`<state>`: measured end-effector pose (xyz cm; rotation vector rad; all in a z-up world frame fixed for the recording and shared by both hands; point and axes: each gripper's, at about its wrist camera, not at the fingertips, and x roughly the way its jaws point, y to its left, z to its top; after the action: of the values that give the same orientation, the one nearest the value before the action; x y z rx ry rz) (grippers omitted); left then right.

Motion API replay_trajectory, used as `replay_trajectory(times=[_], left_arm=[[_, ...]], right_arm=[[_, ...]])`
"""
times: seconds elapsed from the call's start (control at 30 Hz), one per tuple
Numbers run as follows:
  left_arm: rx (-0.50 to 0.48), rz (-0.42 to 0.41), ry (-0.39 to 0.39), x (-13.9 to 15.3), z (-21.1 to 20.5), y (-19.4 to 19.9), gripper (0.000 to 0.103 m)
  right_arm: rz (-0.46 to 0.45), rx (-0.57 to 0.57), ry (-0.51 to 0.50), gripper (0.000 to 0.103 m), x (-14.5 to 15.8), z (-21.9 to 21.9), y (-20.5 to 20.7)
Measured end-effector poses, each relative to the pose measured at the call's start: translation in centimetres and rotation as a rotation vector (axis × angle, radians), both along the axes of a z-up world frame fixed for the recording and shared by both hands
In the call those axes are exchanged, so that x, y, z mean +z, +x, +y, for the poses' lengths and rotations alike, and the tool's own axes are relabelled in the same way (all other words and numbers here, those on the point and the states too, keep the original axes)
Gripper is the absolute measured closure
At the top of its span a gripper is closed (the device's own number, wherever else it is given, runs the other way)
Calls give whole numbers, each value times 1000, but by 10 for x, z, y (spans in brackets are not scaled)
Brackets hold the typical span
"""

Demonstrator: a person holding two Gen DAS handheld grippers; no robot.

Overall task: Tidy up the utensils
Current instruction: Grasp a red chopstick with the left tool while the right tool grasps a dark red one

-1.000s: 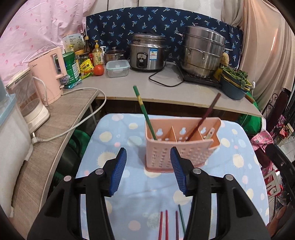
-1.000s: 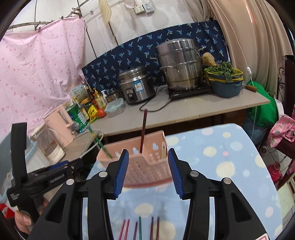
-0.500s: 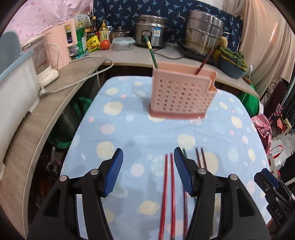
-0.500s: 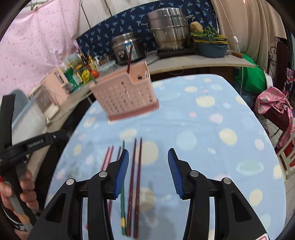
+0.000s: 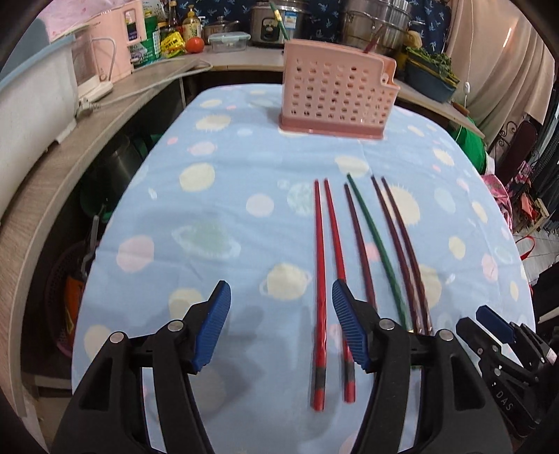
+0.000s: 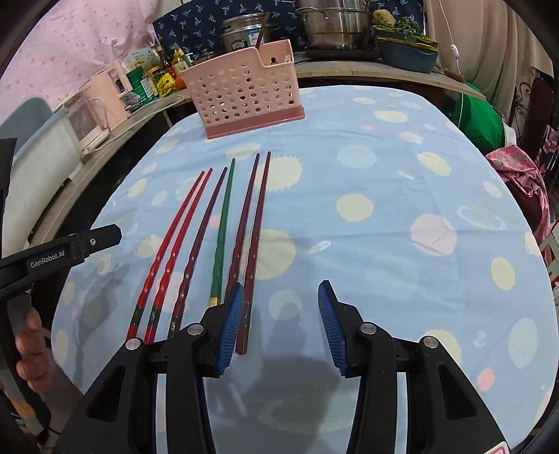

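Note:
Several chopsticks lie side by side on the blue spotted tablecloth: two red ones, a dark maroon one, a green one and two more maroon ones. A pink perforated utensil holder stands at the table's far end with a green and a maroon chopstick in it. My left gripper is open, low over the near ends of the red pair. My right gripper is open, just right of the maroon pair.
A wooden counter runs along the left and back with a pink kettle, jars, a rice cooker, a steel pot and a bowl of greens. A green bag sits right of the table.
Both grippers have pulled back from the holder and dropped low toward the near ends of the chopsticks. Both stay open and empty.

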<state>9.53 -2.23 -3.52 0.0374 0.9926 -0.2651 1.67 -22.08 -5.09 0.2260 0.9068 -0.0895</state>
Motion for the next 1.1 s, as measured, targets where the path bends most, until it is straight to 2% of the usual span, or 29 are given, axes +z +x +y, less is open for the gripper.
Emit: replay_trajectory(times=[0.23, 0.3, 0.47, 0.83, 1.1], left_arm=[[15, 38, 1, -18, 11, -16, 46], [17, 41, 0, -19, 12, -19, 45], [14, 43, -11, -20, 13, -23, 46], [-27, 57, 4, -28, 2, -30, 45], [-49, 75, 9, -34, -3, -36, 45]], right_arm=[[19, 35, -20, 62, -11, 14, -2], [27, 42, -14, 71, -14, 15, -1], [42, 62, -13, 80, -18, 21, 1], [54, 72, -20, 84, -24, 25, 5], [51, 61, -48, 95, -26, 23, 4]])
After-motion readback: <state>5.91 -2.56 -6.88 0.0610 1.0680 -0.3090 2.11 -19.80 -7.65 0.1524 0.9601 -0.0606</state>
